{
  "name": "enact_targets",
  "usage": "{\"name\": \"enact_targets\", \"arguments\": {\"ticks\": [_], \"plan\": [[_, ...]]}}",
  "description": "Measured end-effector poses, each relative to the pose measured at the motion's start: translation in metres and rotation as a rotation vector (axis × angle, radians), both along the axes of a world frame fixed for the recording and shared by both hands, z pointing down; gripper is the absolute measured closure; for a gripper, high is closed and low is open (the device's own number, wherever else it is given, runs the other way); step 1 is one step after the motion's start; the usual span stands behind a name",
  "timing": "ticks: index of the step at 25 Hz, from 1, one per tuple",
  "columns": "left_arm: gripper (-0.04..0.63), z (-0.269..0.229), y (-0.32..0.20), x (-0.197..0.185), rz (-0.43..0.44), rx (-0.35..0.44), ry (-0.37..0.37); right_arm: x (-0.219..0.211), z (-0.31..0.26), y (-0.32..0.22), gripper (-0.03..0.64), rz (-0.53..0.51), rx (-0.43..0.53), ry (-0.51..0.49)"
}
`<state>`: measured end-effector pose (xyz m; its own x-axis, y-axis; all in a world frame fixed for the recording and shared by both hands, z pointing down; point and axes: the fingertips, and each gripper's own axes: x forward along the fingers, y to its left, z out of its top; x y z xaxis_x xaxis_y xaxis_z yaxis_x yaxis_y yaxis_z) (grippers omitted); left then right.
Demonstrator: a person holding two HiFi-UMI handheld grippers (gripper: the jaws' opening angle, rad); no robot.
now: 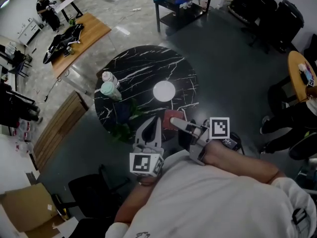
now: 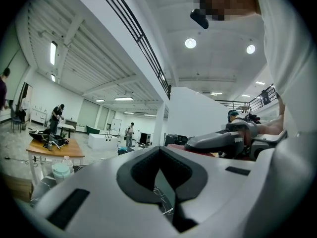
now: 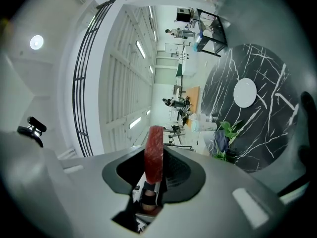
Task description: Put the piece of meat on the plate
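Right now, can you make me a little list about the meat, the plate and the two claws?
meat: red slab, pinched in the right claw
right claw: shut on the meat, at the near edge of the table
left claw: nothing in it, jaws close together, beside the right claw
plate: white, nothing on it, near the middle of the table
table: round, black marble with white veins
job: meat not yet on the plate
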<state>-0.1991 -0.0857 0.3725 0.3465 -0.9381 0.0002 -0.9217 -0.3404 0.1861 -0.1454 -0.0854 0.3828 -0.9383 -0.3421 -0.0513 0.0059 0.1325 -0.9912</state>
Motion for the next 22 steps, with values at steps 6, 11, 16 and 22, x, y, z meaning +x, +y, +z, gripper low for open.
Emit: {"name": "enact_targets", "arguments": {"ticks": [6, 11, 16, 22], "plan": [[0.589, 0.002, -0.009, -0.014, -0.023, 0.0, -0.018, -0.015, 0.002, -0.01, 0.528, -0.027, -0.005, -0.008], [0.589, 0.0, -0.024, -0.017, -0.034, -0.012, -0.011, -0.016, 0.005, -0.025, 0.528, -0.029, 0.0, -0.015], [0.589, 0.004, -0.041, -0.016, -0.034, -0.015, -0.013, -0.013, 0.008, -0.041, 0.528, -0.028, -0.002, -0.016], [0.589, 0.008, -0.068, -0.011, -0.038, -0.018, -0.014, -0.01, 0.009, -0.069, 0.528, -0.031, -0.016, -0.024]]}}
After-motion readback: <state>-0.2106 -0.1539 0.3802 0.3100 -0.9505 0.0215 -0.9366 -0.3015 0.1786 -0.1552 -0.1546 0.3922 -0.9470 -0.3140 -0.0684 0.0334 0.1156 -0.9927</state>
